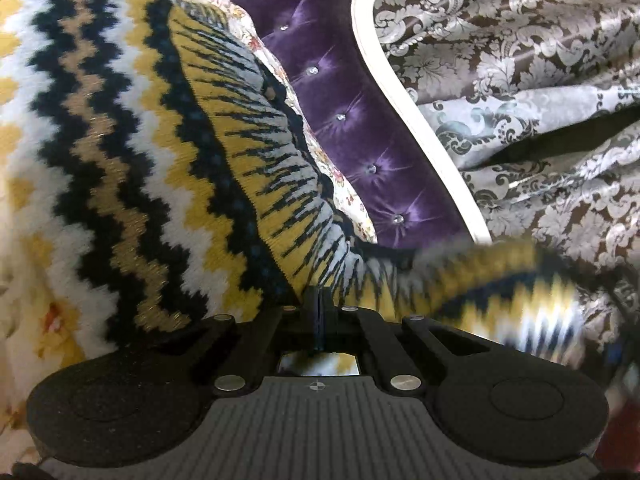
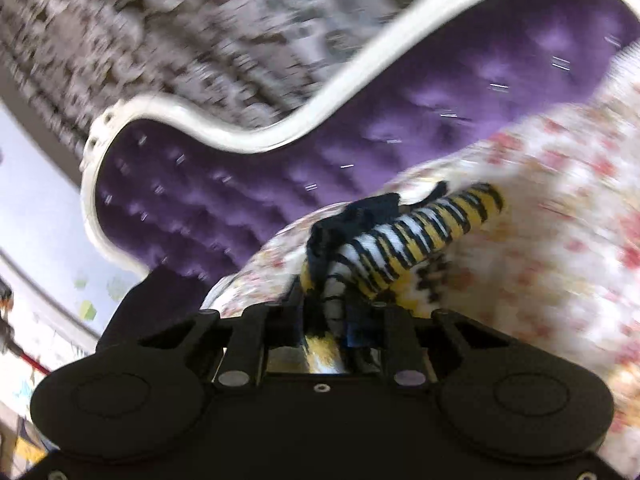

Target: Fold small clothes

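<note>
A knitted sweater (image 1: 132, 152) with yellow, white, black and tan zigzags lies spread over the floral bedspread (image 1: 52, 332) on the left of the left wrist view. My left gripper (image 1: 318, 300) is shut, its fingers pressed together at the sweater's ribbed hem. A blurred part of the same sweater (image 1: 500, 292) hangs in the air at the right. In the right wrist view my right gripper (image 2: 336, 300) is shut on a bunched fold of the striped knit (image 2: 404, 240), lifted above the bedspread (image 2: 540, 220).
A purple tufted headboard (image 1: 344, 92) with a white frame (image 1: 384, 76) stands behind the bed. Patterned grey and brown curtains (image 1: 520, 60) hang beyond it. The right wrist view is motion-blurred, with the headboard (image 2: 280, 168) and a pale wall (image 2: 36, 200) at the left.
</note>
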`<state>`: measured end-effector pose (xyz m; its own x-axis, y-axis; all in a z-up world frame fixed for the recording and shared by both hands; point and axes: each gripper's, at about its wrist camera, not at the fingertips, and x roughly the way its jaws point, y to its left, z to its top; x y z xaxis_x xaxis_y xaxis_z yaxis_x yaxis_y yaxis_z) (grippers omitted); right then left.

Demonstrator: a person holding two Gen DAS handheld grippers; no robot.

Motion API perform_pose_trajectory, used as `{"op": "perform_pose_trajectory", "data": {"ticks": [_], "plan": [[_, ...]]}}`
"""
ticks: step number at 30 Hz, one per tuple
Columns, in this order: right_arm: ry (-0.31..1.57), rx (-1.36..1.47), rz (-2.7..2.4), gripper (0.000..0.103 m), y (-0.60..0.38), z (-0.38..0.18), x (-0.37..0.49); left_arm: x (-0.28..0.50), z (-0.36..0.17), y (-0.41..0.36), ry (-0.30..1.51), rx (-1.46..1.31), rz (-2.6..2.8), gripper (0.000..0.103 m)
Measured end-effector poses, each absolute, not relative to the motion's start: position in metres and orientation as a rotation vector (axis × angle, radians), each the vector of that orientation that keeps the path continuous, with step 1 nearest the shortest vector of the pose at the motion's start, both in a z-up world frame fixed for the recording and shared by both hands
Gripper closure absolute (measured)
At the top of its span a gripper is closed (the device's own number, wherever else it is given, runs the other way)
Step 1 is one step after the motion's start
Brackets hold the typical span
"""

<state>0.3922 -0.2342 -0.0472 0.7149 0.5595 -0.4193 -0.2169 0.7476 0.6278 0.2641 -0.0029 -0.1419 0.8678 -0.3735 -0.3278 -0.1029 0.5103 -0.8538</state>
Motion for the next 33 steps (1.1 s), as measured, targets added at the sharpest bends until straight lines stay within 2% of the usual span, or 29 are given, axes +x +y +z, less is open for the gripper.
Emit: {"op": "perform_pose_trajectory", "data": {"ticks": [5, 11, 12, 13, 14, 17, 19, 24, 25, 26, 27, 28, 29, 32, 33], "plan": [[0.723, 0.431, 0.538, 0.075, -0.138, -0.030, 0.416, 0.241, -0.146, 0.000, 0.502, -1.102, -0.158, 0.101], [0.896, 0.257, 0.593, 0.076, -0.029, -0.062, 0.433, 0.210, -0.158, 0.006, 0.498, -1.195, -0.155, 0.101], [0.925, 0.230, 0.596, 0.080, -0.014, -0.070, 0.435, 0.207, -0.159, 0.006, 0.493, -1.193, -0.161, 0.101], [0.953, 0.224, 0.615, 0.095, -0.002, -0.076, 0.437, 0.204, -0.160, 0.006, 0.495, -1.185, -0.165, 0.101], [0.980, 0.237, 0.630, 0.096, 0.007, -0.083, 0.438, 0.202, -0.160, 0.006, 0.498, -1.182, -0.169, 0.101], [1.002, 0.191, 0.660, 0.096, 0.032, -0.092, 0.431, 0.197, -0.162, 0.007, 0.514, -1.186, -0.180, 0.101], [0.986, 0.161, 0.697, 0.092, 0.039, -0.089, 0.422, 0.194, -0.163, 0.008, 0.528, -1.183, -0.183, 0.101], [0.899, 0.225, 0.713, 0.087, 0.007, -0.063, 0.412, 0.186, -0.162, 0.011, 0.568, -1.141, -0.180, 0.101], [0.874, 0.237, 0.696, 0.082, -0.007, -0.057, 0.410, 0.184, -0.162, 0.011, 0.577, -1.134, -0.177, 0.101], [0.851, 0.252, 0.679, 0.073, -0.017, -0.051, 0.410, 0.183, -0.161, 0.011, 0.585, -1.123, -0.176, 0.101], [0.824, 0.263, 0.655, 0.049, -0.035, -0.047, 0.406, 0.183, -0.159, 0.008, 0.588, -1.104, -0.174, 0.101], [0.800, 0.263, 0.632, 0.032, -0.048, -0.043, 0.406, 0.180, -0.158, 0.008, 0.593, -1.076, -0.169, 0.101], [0.773, 0.253, 0.608, 0.026, -0.061, -0.040, 0.402, 0.177, -0.156, 0.007, 0.598, -1.046, -0.162, 0.101], [0.711, 0.206, 0.527, 0.022, -0.092, -0.039, 0.386, 0.166, -0.153, 0.005, 0.593, -0.979, -0.165, 0.095], [0.699, 0.192, 0.505, 0.015, -0.100, -0.041, 0.380, 0.163, -0.151, 0.003, 0.596, -0.960, -0.162, 0.089]]}}
